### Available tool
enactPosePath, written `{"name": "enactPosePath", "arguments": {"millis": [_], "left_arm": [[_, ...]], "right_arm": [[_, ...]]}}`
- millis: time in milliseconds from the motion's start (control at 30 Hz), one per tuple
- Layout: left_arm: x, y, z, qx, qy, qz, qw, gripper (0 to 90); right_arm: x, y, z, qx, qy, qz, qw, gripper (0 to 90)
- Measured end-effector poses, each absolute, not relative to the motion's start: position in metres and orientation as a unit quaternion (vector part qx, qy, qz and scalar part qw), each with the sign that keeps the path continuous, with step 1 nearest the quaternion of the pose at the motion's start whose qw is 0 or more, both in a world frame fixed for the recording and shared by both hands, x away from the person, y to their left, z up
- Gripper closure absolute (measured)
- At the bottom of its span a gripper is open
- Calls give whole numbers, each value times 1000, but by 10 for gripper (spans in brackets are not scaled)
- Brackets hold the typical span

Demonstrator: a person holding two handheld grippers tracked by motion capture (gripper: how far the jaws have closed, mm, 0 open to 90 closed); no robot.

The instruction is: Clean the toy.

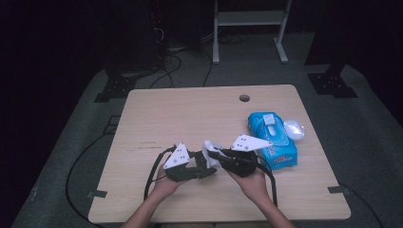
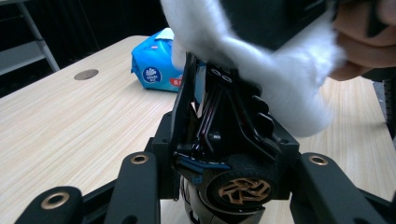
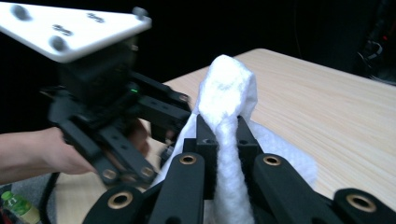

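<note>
- Between the pressed-together black fingers of the right gripper, a white wipe stands pinched, its crumpled top rising above the fingertips and its loose end trailing down behind them.
- Just across from those fingertips, the left gripper meets the same wipe; in the left gripper view its jaws sit narrowed, though whether they pinch the wipe or only a part of the other tool cannot be told, since the right gripper's dark body stands directly ahead of them.
- Both tools hover close together above the wooden table, each in one of the person's hands, apparently so the sheet can be passed, stretched or folded between them.
- Beyond the right gripper's fingers lies a blue pack of wet wipes, lid flap lifted, likely the source of the sheet.
- Printed on the pack's end is a white round emblem with small lettering beside it; the writing is too small to read.
- Near the pack's far side rests a small clear wrapper.
</note>
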State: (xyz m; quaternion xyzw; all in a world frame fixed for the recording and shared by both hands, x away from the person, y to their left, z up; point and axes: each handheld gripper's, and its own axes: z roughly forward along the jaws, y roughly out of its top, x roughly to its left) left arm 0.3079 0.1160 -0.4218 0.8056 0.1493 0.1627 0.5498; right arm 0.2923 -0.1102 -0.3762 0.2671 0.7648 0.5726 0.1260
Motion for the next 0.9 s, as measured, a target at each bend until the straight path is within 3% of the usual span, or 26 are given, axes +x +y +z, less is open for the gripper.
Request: {"name": "enactPosePath", "arguments": {"millis": [200,300,900], "left_arm": [[307,117,-422,805,147,164,550,575],[307,116,-422,807,144,163,550,575],[308,116,-421,807,145,162,549,575]], "right_arm": [[292,-110,-376,261,774,557,150,849],[297,-120,-380,287,764,562,132,849],[295,-122,-378,285,764,562,140,848]]}}
